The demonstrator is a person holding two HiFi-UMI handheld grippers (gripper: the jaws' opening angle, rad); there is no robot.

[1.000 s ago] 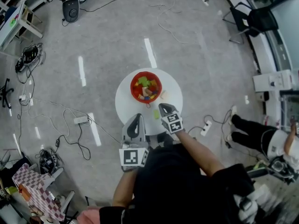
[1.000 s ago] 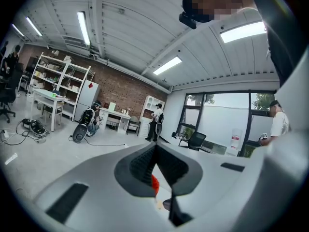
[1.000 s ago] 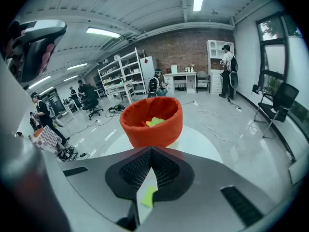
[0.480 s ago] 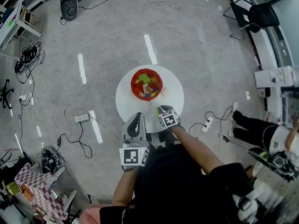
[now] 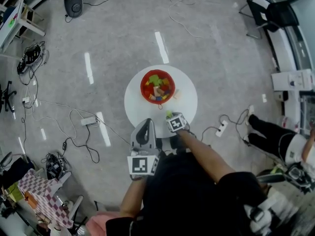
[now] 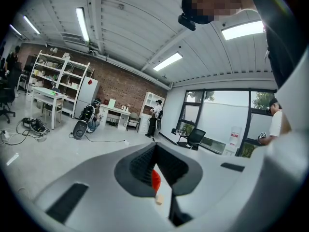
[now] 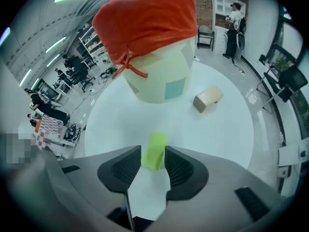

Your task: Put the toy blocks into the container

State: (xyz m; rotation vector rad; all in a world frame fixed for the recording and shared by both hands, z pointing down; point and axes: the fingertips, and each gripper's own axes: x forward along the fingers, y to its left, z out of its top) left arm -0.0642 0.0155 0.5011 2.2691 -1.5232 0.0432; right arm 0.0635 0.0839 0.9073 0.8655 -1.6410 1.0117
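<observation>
A cream container with a red cloth rim (image 5: 157, 86) (image 7: 152, 47) holds several coloured blocks on the round white table (image 5: 138, 100). A yellow-green block (image 7: 155, 150) (image 5: 168, 113) lies flat on the table in front of it. My right gripper (image 7: 154, 154) (image 5: 171, 117) points steeply down over this block. Its jaws have just been opening and stand open, one on each side of the block. A tan block (image 7: 208, 98) (image 5: 175, 94) lies to the container's right. My left gripper (image 6: 155, 151) (image 5: 146, 123) hovers shut and empty at the table's near edge.
The table stands on a grey floor with cables and a power strip (image 5: 88, 120) to the left. A person (image 5: 275, 141) sits on the floor at the right. Shelves and desks (image 6: 53, 88) line the far brick wall.
My right gripper has dropped toward the table and tipped downward onto the yellow-green block. My left gripper has kept its place.
</observation>
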